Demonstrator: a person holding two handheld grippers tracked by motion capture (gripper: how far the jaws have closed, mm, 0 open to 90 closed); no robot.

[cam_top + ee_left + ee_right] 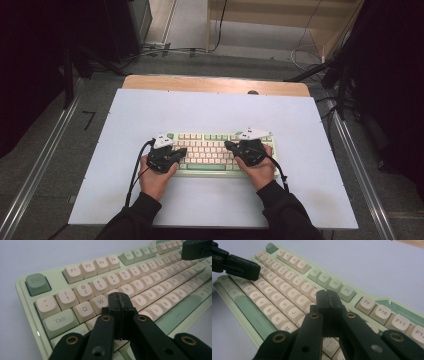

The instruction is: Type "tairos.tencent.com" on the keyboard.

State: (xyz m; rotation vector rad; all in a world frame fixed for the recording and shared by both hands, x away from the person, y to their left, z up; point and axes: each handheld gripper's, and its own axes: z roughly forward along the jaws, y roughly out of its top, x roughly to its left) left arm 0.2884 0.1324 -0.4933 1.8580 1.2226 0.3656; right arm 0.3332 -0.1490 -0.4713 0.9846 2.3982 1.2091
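A mint-green keyboard [209, 151] with cream keys lies on the white mat, in the middle near the front. My left gripper [182, 150] is shut with nothing in it, and it hovers over the keyboard's left half. In the left gripper view its closed tips [119, 299] sit just above the letter rows [140, 290], near the E and D keys. My right gripper [228, 145] is shut and empty too, over the right half. Its tips [327, 297] hang above the number and letter rows [287, 293]. Each gripper view shows the other gripper's shut tip: right gripper [197, 249], left gripper [243, 268].
The white mat [150, 112] covers most of a wooden table whose far edge [215, 83] shows. Metal rails [45, 160] run along the floor on both sides. Cables [165, 50] and dark stands lie beyond the table.
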